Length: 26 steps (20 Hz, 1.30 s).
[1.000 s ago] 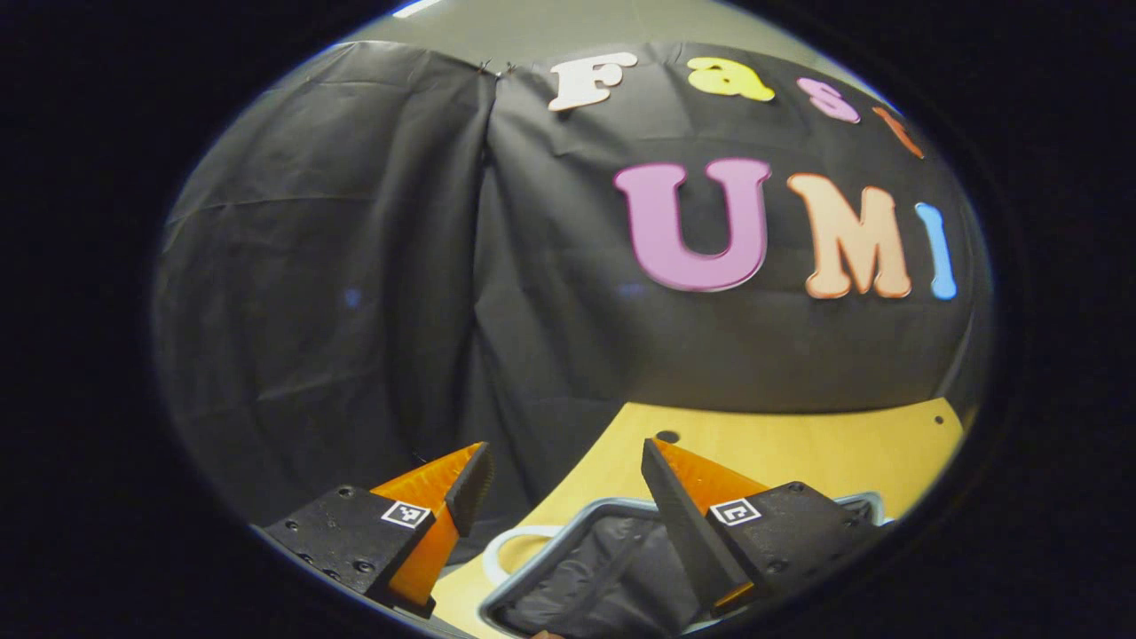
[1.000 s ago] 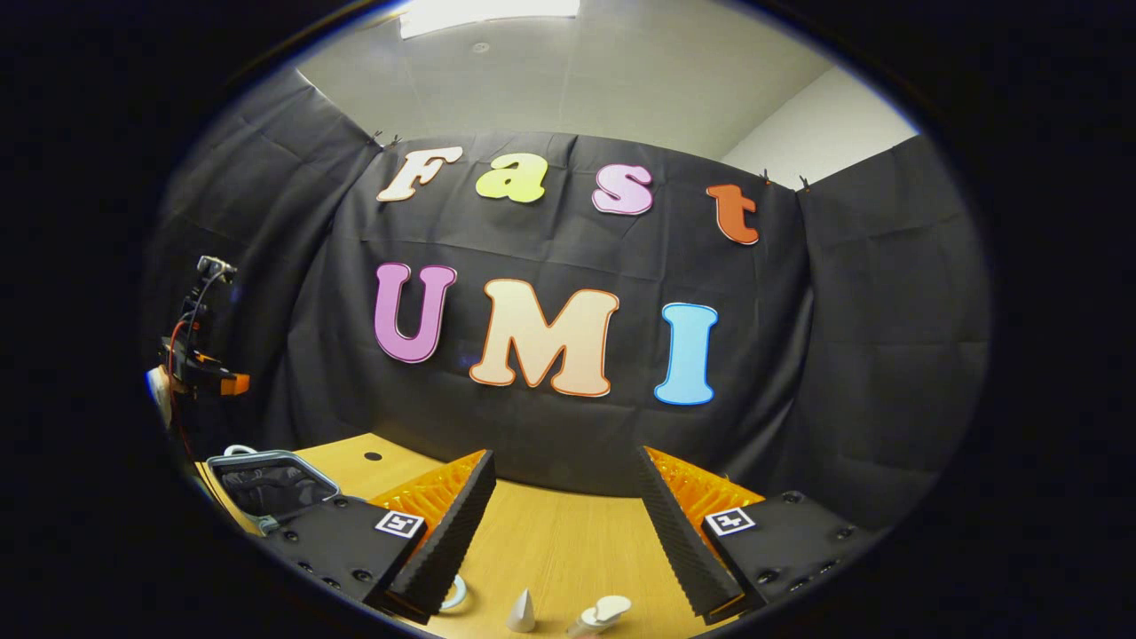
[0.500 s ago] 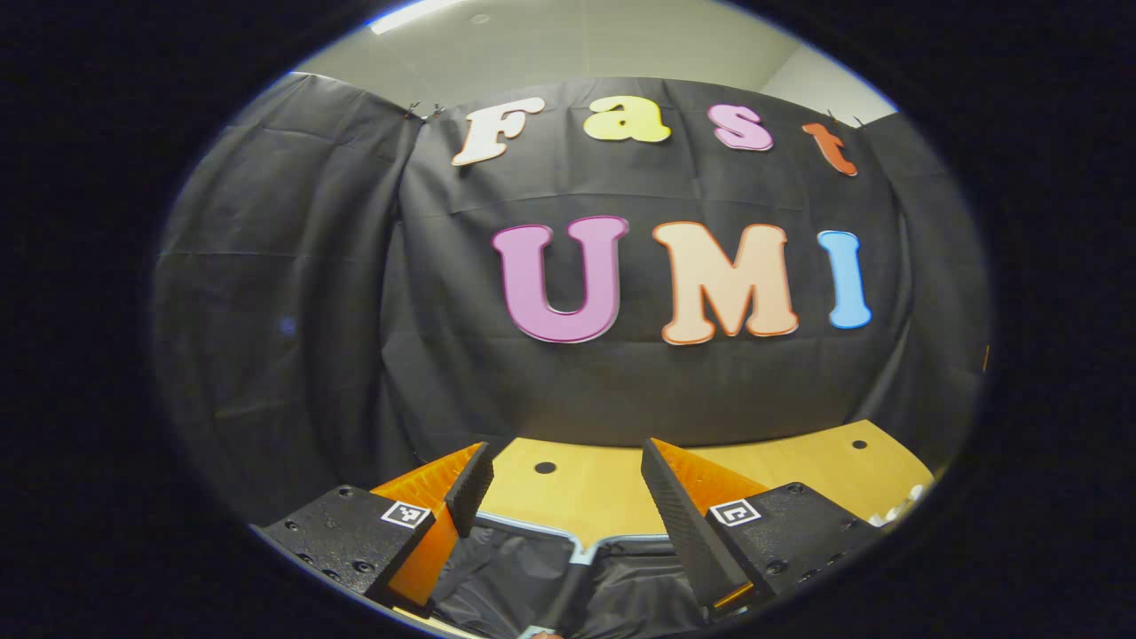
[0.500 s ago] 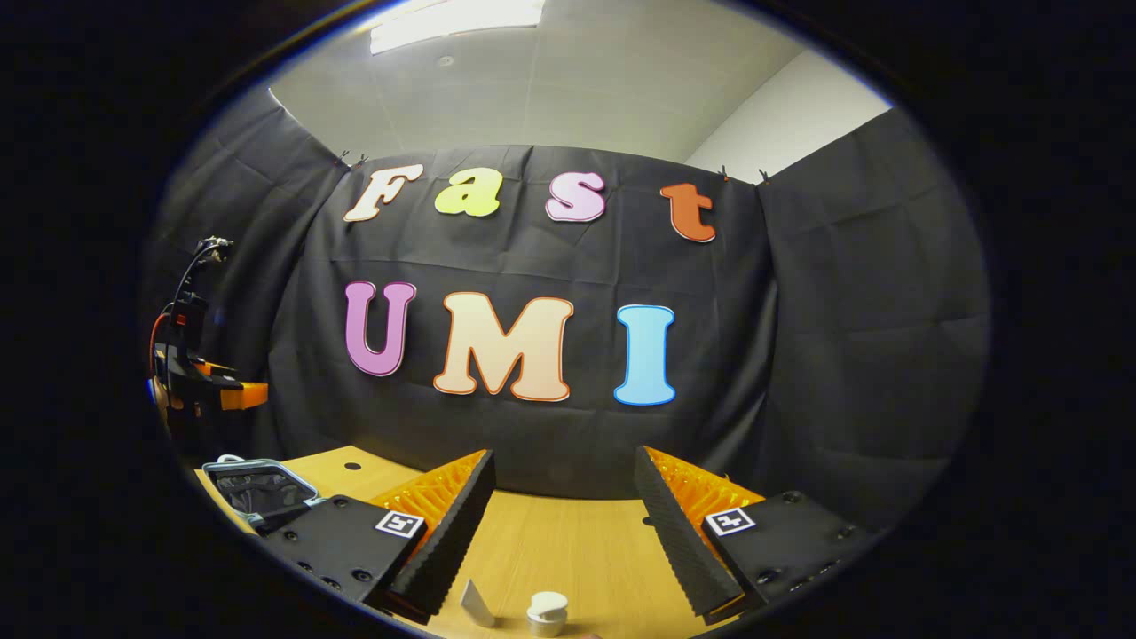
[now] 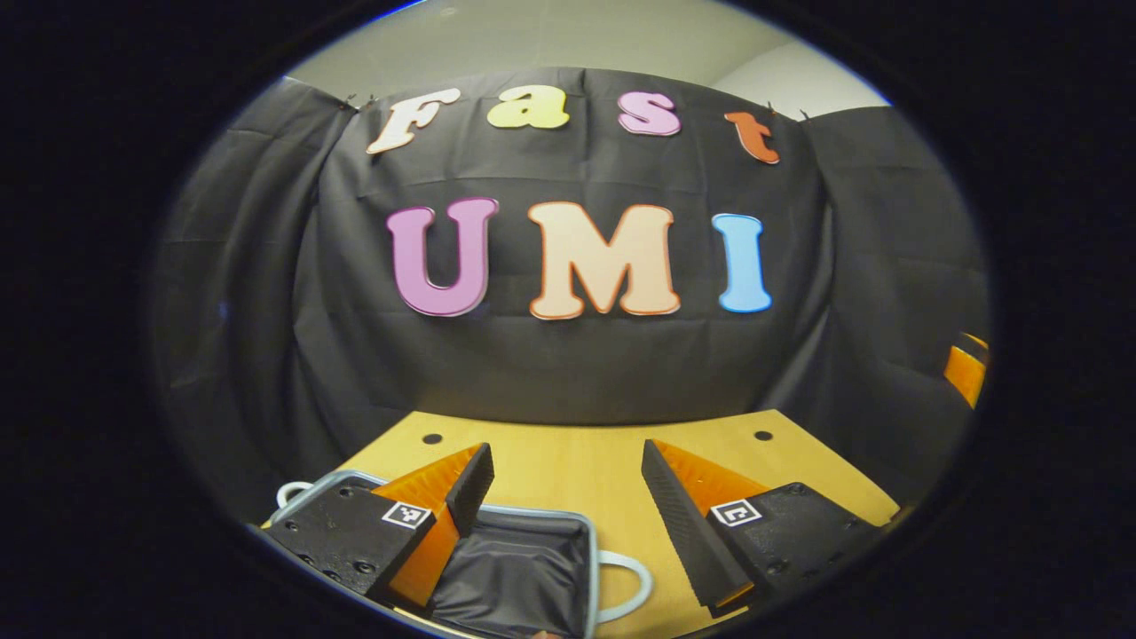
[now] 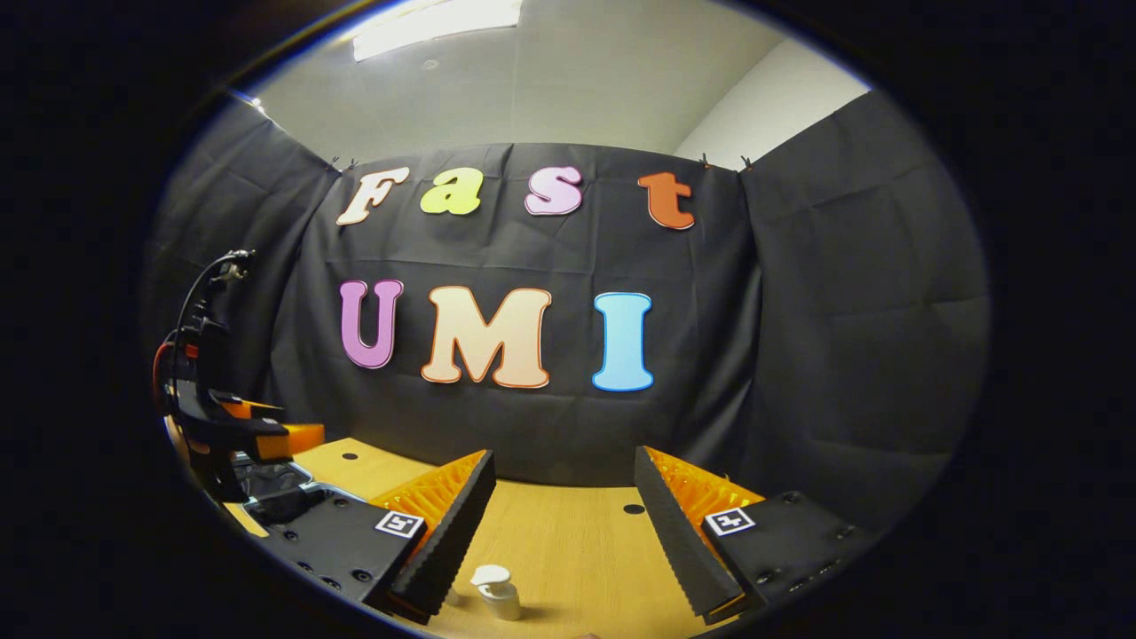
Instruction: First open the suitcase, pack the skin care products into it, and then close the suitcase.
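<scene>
Grey-rimmed and dark-lined, the suitcase (image 5: 524,568) is lying open on the wooden table (image 5: 577,461), under the left gripper (image 5: 568,497), whose fingers are standing apart. The right gripper (image 6: 564,524), also spread, is hovering over a white pump bottle (image 6: 497,593).

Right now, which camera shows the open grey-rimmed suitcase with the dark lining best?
The left gripper view: the open grey-rimmed suitcase lies close below, dark lining and white handle plain. In the right gripper view it is a small sliver at the left edge, partly behind the left gripper.
</scene>
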Available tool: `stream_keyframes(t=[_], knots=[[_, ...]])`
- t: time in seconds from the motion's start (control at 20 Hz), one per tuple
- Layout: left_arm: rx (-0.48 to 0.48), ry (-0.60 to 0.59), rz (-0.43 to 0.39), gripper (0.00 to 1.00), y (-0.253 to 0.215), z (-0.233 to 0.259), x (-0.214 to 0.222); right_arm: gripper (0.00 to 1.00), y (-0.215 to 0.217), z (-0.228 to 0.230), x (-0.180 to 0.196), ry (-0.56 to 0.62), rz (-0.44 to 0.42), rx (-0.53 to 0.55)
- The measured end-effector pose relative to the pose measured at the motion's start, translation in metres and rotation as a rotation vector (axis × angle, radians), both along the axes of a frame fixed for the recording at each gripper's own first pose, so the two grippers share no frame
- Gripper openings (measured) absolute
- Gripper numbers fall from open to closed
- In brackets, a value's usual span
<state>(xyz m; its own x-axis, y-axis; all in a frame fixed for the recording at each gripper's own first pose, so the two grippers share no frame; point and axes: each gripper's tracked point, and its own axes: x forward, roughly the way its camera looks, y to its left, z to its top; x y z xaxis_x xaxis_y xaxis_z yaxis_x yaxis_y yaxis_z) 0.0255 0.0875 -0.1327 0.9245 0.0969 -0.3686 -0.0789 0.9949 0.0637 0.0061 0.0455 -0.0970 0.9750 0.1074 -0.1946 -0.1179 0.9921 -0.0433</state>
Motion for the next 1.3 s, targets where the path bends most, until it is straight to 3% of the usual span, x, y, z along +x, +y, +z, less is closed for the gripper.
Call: stream_keyframes(t=[0.5,1.05,1.1,1.15,1.2,1.3], knots=[[-0.099,0.182,-0.092,0.98,-0.11,-0.1,-0.022,0.99,-0.049,-0.007,-0.01,0.011,0.031,-0.011],[-0.164,0.405,-0.131,0.97,-0.134,-0.223,-0.053,0.99,-0.023,-0.059,-0.007,0.079,0.078,-0.05],[-0.175,0.427,-0.131,0.95,-0.132,-0.233,-0.054,0.99,-0.017,-0.063,-0.007,0.084,0.082,-0.054],[-0.185,0.448,-0.141,0.86,-0.132,-0.242,-0.058,0.99,-0.013,-0.064,-0.006,0.086,0.083,-0.058],[-0.198,0.462,-0.159,0.9,-0.133,-0.248,-0.059,0.99,-0.007,-0.066,-0.006,0.09,0.087,-0.061],[-0.199,0.482,-0.185,0.65,-0.136,-0.253,-0.062,0.99,0.006,-0.074,-0.006,0.102,0.092,-0.065]])
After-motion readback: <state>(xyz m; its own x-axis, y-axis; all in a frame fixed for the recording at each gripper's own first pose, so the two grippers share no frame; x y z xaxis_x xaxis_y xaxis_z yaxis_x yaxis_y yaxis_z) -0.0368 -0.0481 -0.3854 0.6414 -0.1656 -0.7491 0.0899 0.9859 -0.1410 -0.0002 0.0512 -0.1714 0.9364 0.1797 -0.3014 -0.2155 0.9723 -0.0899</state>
